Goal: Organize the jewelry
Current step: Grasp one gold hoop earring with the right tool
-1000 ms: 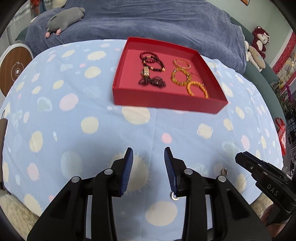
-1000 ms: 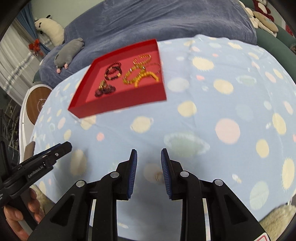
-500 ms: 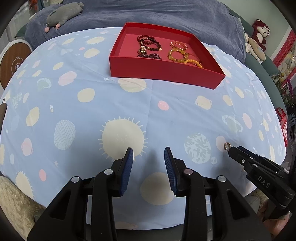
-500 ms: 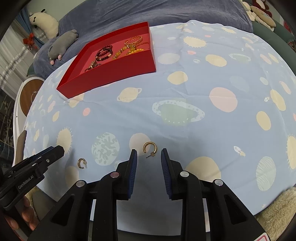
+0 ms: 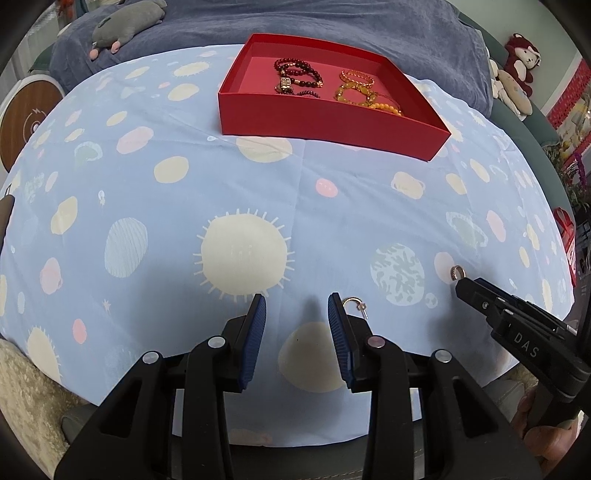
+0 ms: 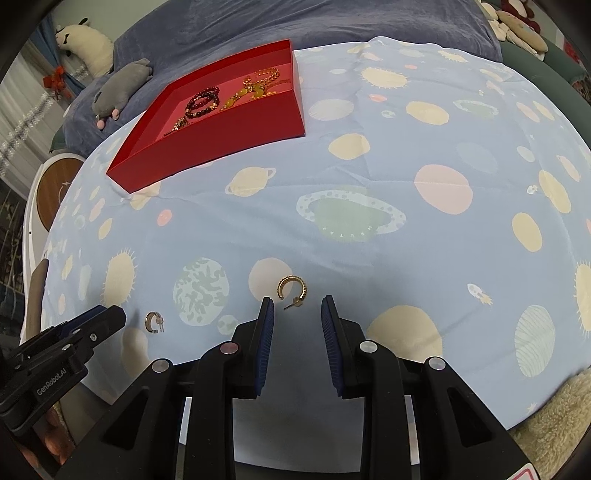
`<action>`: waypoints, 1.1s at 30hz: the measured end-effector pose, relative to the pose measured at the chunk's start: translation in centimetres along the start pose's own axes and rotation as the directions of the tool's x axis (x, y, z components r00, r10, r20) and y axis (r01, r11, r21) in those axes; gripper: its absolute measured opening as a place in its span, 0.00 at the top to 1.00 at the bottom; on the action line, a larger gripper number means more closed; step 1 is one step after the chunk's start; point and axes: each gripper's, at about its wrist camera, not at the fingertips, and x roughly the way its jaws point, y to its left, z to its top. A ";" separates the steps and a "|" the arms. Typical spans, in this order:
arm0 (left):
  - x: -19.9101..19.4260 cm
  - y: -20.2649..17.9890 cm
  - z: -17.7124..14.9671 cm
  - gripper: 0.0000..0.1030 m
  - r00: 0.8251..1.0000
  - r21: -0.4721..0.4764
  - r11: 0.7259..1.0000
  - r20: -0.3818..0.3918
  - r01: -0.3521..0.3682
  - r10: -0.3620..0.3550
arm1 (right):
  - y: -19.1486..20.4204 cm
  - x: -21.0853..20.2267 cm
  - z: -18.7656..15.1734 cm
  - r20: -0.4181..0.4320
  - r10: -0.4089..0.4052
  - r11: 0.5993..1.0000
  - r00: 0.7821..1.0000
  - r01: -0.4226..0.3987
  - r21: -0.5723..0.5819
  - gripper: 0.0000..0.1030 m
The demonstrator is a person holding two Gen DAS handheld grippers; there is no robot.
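A red tray [image 5: 332, 123] at the far side of the planet-print cloth holds dark red bead bracelets [image 5: 295, 74] and orange ones [image 5: 365, 94]. My left gripper [image 5: 297, 308] is open and empty near the cloth's front edge. A small hoop earring [image 5: 354, 303] lies just right of its right fingertip. My right gripper [image 6: 297, 310] is open too, with a larger gold hoop earring [image 6: 291, 290] on the cloth just ahead of its gap. That earring shows in the left wrist view [image 5: 457, 273], and the small earring [image 6: 153, 321] in the right wrist view, beside the tray [image 6: 221, 138].
A blue blanket [image 5: 332, 22] covers the sofa behind the table, with a grey plush toy [image 5: 125, 26] on it and stuffed animals [image 5: 517, 51] at the right. A round white and wood stand [image 5: 26, 122] sits at the left. Shaggy rug [image 5: 22, 387] lies below the front edge.
Both grippers drew back toward the front edge and sank a little. The tray now looks farther off, and both earrings have come out from behind the fingers. Jaw gaps are unchanged.
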 end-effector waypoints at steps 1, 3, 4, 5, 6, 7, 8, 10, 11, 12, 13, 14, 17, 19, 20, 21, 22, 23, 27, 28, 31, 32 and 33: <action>0.0 0.0 -0.1 0.68 1.000 -0.001 1.000 -0.001 0.000 0.000 | 0.0 0.0 0.0 -0.001 0.000 1.000 1.000 0.000 -0.002 0.74; 0.1 0.1 -0.2 0.68 1.000 -0.003 1.000 -0.004 0.001 -0.001 | 0.1 0.1 0.1 -0.001 -0.004 1.000 1.000 0.004 -0.009 0.74; 0.1 0.1 -0.3 0.68 1.000 -0.004 1.000 -0.006 0.001 -0.001 | 0.2 0.2 0.1 -0.001 -0.005 1.000 1.000 0.005 -0.011 0.74; 0.2 0.2 -0.3 0.68 1.000 -0.006 1.000 -0.008 0.001 -0.001 | 0.2 0.3 0.2 -0.001 -0.006 1.000 1.000 0.006 -0.013 0.74; 0.2 0.2 -0.5 0.68 1.000 -0.008 1.000 -0.009 0.001 -0.001 | 0.2 0.3 0.2 -0.001 -0.008 1.000 1.000 0.008 -0.014 0.74; 0.2 0.3 -0.5 0.68 1.000 -0.009 1.000 -0.011 0.000 0.000 | 0.3 0.4 0.3 0.000 -0.009 1.000 1.000 0.009 -0.017 0.74; 0.2 0.4 -0.6 0.68 1.000 -0.011 1.000 -0.012 0.000 0.000 | 0.4 0.4 0.3 0.001 -0.011 1.000 1.000 0.011 -0.020 0.74; 0.2 0.5 -0.7 0.68 1.000 -0.017 1.000 -0.015 0.002 -0.002 | 0.6 0.5 0.5 0.004 -0.016 0.999 1.000 0.016 -0.027 0.74; 0.3 0.5 -0.8 0.68 1.000 -0.019 1.000 -0.017 0.003 -0.003 | 0.7 0.6 0.5 0.007 -0.019 0.999 1.000 0.020 -0.032 0.74; 0.3 0.5 -0.8 0.68 1.000 -0.020 1.000 -0.019 0.003 -0.003 | 0.8 0.7 0.6 0.010 -0.024 0.999 1.000 0.024 -0.037 0.74; 0.3 0.5 -0.9 0.68 1.000 -0.020 1.000 -0.020 0.003 -0.004 | 0.9 0.8 0.6 0.013 -0.028 0.999 1.000 0.029 -0.042 0.74; 0.3 0.5 -0.9 0.68 1.000 -0.021 1.000 -0.021 0.004 -0.005 | 1.0 0.8 0.7 0.016 -0.033 0.998 0.999 0.034 -0.047 0.74; 0.4 0.5 -0.9 0.68 1.000 -0.023 1.000 -0.024 0.008 -0.008 | 1.3 0.9 0.6 0.024 -0.049 0.997 0.998 0.051 -0.065 0.74; 0.4 0.5 -1.0 0.68 1.000 -0.023 1.000 -0.027 0.012 -0.012 | 1.5 0.9 0.5 0.029 -0.064 0.994 0.998 0.067 -0.083 0.75; 0.4 0.4 -1.0 0.67 1.000 -0.024 1.000 -0.028 0.013 -0.014 | 1.5 0.9 0.5 0.032 -0.071 0.993 0.997 0.074 -0.088 0.77; 0.4 0.4 -1.0 0.67 0.999 -0.024 1.000 -0.028 0.016 -0.017 | 1.5 0.9 0.4 0.035 -0.077 0.993 0.996 0.080 -0.092 0.78; 0.4 0.3 -1.0 0.67 0.999 -0.023 1.000 -0.028 0.018 -0.019 | 1.5 0.9 0.4 0.036 -0.079 0.992 0.996 0.082 -0.092 0.78; 0.4 0.2 -1.0 0.67 0.999 -0.022 1.000 -0.028 0.020 -0.020 | 1.4 0.9 0.4 0.037 -0.079 0.992 0.996 0.083 -0.091 0.79; 0.4 -0.2 -0.9 0.67 0.999 -0.017 1.000 -0.030 0.024 -0.025 | 1.0 0.8 0.4 0.037 -0.074 0.995 0.997 0.076 -0.070 0.85; 0.4 -0.4 -0.9 0.65 0.999 -0.016 1.000 -0.030 0.026 -0.027 | 0.9 0.8 0.4 0.037 -0.070 0.995 0.997 0.072 -0.065 0.85; 0.4 -0.8 -0.9 0.58 0.999 -0.011 0.999 -0.026 0.032 -0.032 | 1.0 0.7 0.3 0.039 -0.071 0.995 0.997 0.073 -0.068 0.85; 0.4 -1.1 -0.9 0.58 0.999 -0.007 0.999 -0.025 0.034 -0.034 | 1.0 0.7 0.3 0.039 -0.070 0.995 0.997 0.073 -0.069 0.85; 0.4 -1.3 -0.9 0.57 0.999 -0.001 0.999 -0.026 0.037 -0.037 | 0.9 0.7 0.3 0.039 -0.068 0.995 0.997 0.070 -0.067 0.85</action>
